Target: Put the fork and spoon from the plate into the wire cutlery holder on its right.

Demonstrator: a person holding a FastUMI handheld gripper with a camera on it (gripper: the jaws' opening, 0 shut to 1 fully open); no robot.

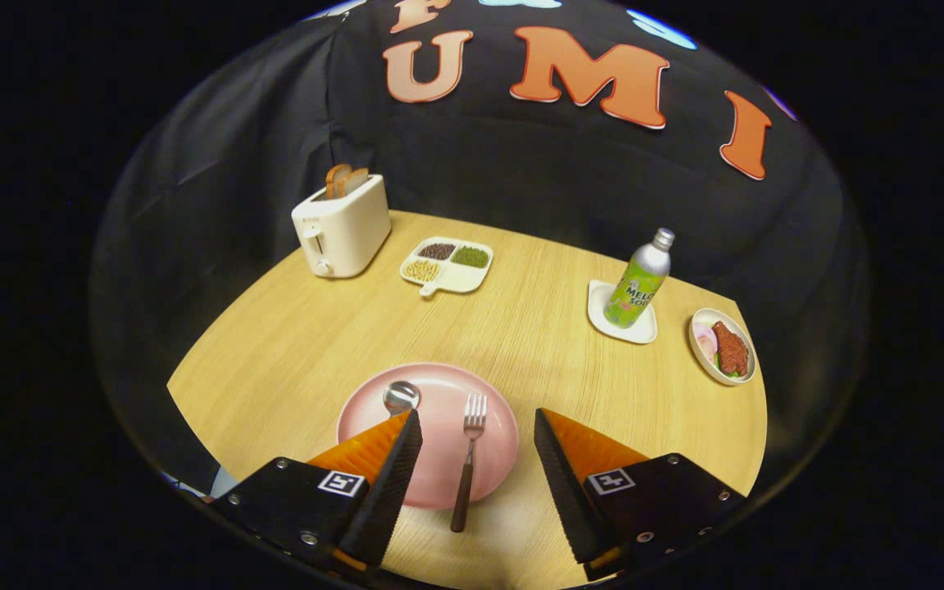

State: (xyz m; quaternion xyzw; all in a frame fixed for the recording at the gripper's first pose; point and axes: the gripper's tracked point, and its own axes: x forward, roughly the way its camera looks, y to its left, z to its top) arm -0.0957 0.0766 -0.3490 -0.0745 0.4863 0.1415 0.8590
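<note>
fork (468,463) lies between the two fingers of the gripper (478,426), which stand wide apart and hold nothing; neither finger touches it. its tines rest on the pink plate (488,459) and point away from the gripper, while its dark handle runs back over the near rim and ends on the wooden table (300,344).

spoon (400,397) lies on the same plate, left of the fork. its shiny bowl sits just ahead of the left fingertip, and the rest of it is hidden behind that finger, so the handle cannot be made out. the left finger overlaps the left part of the plate in the gripper view; the right finger sits just off the plate's right rim, over bare table.

beyond the plate, well apart from it on the far side of the table, a white divided dish (447,266) holds three kinds of beans or grains, each in its own compartment: dark, green and pale yellow. left of that dish stands a white toaster (342,225) with slices of toast sticking up from its slots.

to the right, beyond the right finger, a green bottle with a silver cap (640,283) stands upright on a small white tray (644,332). further right, near the table's edge, a small round dish (722,348) carries a reddish piece of food and some pale slices.
</note>
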